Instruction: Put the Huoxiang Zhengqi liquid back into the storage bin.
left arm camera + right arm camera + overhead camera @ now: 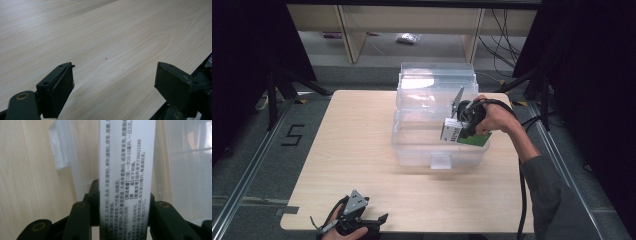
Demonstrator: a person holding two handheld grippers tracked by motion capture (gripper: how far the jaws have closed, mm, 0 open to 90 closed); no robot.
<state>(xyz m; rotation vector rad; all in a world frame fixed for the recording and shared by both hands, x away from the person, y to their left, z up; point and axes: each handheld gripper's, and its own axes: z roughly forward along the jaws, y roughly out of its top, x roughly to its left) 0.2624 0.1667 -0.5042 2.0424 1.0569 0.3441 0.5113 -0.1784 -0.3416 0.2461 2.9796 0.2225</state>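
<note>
While the left hand rests at the near edge of the counter [362, 150], its tongs [379, 220] sit low over the bare wood, pointing along the edge. In the left gripper view the two black jaws stand wide apart with nothing between them but wood grain, so these tongs are open and empty, and well apart from the work going on at the other side.

Further right, toward the back of the counter, stands a clear plastic bin [439, 145] with its lid tipped up behind it. I can see nothing lying inside it, though the clear walls glare.

Over the right part of that bin hangs the right hand with its tongs [460, 131], closed on a small white and green box [453, 132]. In the right gripper view the box [125, 170] runs straight out from between the jaws, its long axis in line with them, printed face toward the camera, and both jaws press flat against its long sides. So the grip is firm and as narrow as the box allows.

What the coming move turns on, as I judge it, is that the box hangs above the bin's opening, near its right wall, with the bin floor below and beyond the tip of the box. The right hand is the one at the bin; lowering the box inside looks like the step in hand.
</note>
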